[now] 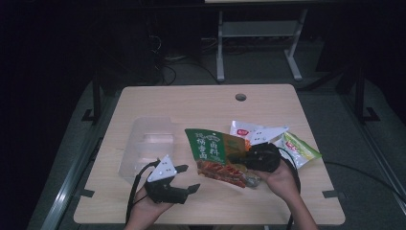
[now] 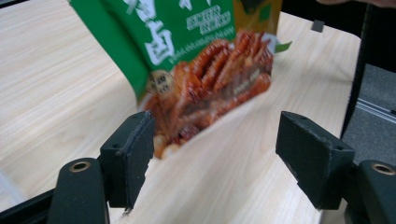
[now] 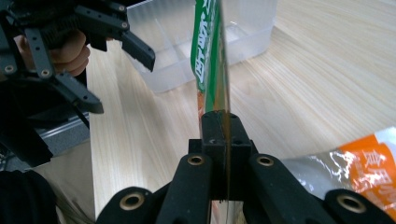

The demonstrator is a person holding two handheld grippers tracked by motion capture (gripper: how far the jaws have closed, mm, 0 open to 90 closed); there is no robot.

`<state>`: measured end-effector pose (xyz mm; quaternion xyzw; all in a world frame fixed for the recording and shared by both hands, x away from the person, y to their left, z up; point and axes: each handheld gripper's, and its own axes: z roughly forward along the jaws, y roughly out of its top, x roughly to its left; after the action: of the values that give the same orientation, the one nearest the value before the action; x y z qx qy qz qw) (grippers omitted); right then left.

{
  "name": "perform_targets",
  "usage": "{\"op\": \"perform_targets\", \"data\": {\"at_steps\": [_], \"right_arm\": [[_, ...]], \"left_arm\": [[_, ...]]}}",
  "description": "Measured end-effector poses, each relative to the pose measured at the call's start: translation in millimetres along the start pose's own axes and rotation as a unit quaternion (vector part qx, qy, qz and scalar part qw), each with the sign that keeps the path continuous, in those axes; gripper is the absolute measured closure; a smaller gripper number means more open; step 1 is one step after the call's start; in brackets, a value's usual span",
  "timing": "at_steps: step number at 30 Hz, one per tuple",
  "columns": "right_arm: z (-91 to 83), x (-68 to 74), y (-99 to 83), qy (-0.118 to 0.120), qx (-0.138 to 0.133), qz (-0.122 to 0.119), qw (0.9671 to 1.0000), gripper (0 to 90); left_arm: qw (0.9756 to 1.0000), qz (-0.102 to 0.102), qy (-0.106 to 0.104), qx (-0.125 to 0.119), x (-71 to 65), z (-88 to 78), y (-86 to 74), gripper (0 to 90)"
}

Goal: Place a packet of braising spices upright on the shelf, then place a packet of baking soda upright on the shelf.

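The right gripper [image 3: 223, 140] was clamped tight on the edge of the green snack packet [image 1: 216, 154], holding it tilted above the middle of the table [image 1: 201, 103]. The left gripper [image 1: 184, 178] stood with its jaws wide apart just left of the packet, not touching it. A clear plastic container [image 1: 146, 141] sat farther left, and other packets [image 1: 287, 143] lay to the right.

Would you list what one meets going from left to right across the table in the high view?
Clear plastic container → left gripper → green snack packet → right gripper → yellow-green packet.
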<state>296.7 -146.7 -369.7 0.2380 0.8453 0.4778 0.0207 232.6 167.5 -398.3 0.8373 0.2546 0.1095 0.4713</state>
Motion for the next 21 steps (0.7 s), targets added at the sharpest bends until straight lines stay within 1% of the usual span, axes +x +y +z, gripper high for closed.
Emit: {"op": "perform_targets", "data": {"at_steps": [1, 2, 3, 5, 8, 10, 13, 14, 21], "right_arm": [[0.0, 0.0, 0.0, 0.000, 0.000, 0.000, 1.0000, 90.0], [0.7, 1.6, 3.0, -0.003, 0.003, -0.001, 1.0000, 90.0], [2.3, 3.2, 9.3, -0.006, 0.007, -0.005, 0.9999, 90.0], [3.4, 4.1, 13.6, -0.008, 0.006, -0.007, 0.9999, 90.0], [4.5, 4.8, 20.0, -0.007, 0.001, -0.003, 1.0000, 90.0], [4.1, 5.6, 25.4, -0.007, 0.004, -0.005, 1.0000, 90.0], [4.0, 6.1, 30.6, -0.007, 0.003, -0.007, 0.9999, 90.0], [4.1, 6.1, 31.8, -0.008, 0.002, -0.006, 0.9999, 90.0], [3.9, 4.6, 34.6, -0.008, 0.001, -0.002, 1.0000, 90.0]], "left_arm": [[1.0000, 0.000, 0.000, 0.000, 0.0, 0.0, 0.0, 26.4], [1.0000, 0.000, -0.001, -0.002, -0.5, -1.2, -3.5, 26.4], [1.0000, 0.001, -0.001, 0.003, -0.3, -1.8, -7.8, 25.5], [0.9999, -0.005, 0.000, 0.010, 0.2, -1.7, -10.9, 25.4], [0.9999, -0.010, 0.002, 0.007, 2.8, -3.9, -12.9, 25.2], [1.0000, -0.008, 0.004, 0.004, 2.8, -4.9, -13.3, 25.2], [1.0000, -0.002, 0.005, 0.007, 1.1, -5.7, -13.7, 25.3], [1.0000, -0.003, 0.005, 0.003, 0.2, -5.4, -14.0, 25.3], [1.0000, 0.004, 0.003, 0.003, -3.4, -6.2, -13.2, 25.4]]}}
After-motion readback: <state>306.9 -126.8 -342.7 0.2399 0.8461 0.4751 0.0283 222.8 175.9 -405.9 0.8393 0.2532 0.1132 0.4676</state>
